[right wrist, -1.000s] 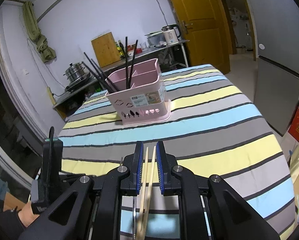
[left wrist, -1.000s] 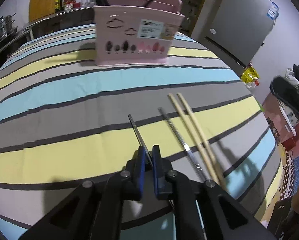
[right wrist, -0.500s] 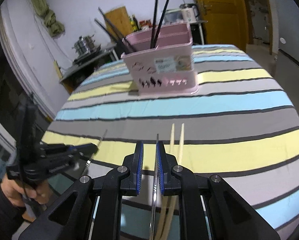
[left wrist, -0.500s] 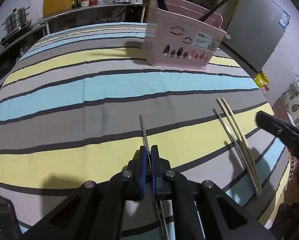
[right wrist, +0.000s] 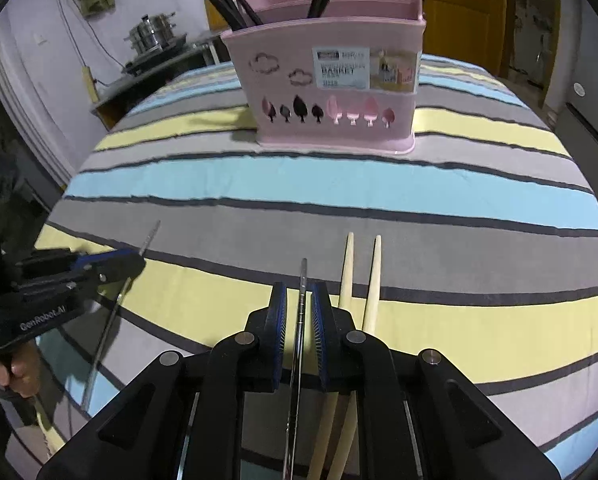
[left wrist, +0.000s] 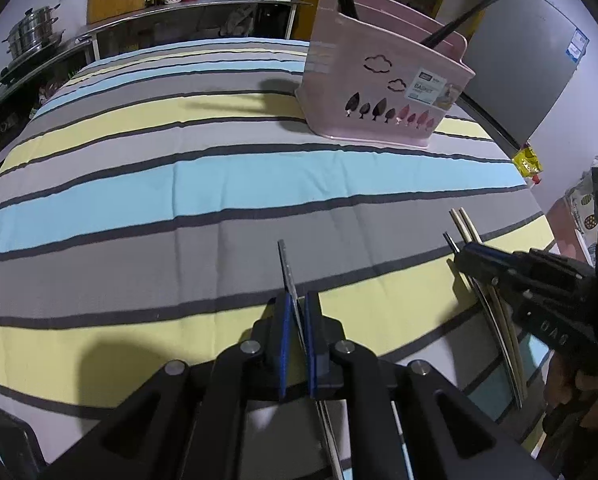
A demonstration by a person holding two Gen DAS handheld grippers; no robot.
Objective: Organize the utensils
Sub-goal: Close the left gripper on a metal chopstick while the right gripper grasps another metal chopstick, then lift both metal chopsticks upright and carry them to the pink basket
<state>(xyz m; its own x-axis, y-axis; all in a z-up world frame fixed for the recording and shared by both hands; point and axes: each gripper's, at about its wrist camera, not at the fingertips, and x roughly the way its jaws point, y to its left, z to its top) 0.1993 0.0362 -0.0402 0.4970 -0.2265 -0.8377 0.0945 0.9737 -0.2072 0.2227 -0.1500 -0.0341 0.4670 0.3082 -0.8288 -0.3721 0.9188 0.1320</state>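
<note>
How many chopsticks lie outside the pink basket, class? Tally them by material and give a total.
Metal chopsticks: 2 (one in the left claw, one between the open fingers of the right claw)
Wooden chopsticks: 2
Total: 4

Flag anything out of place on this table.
Two metal chopsticks lie apart instead of paired: one in the left tool, the other between the right tool's fingers. Two wooden chopsticks also remain outside the pink basket.
</note>
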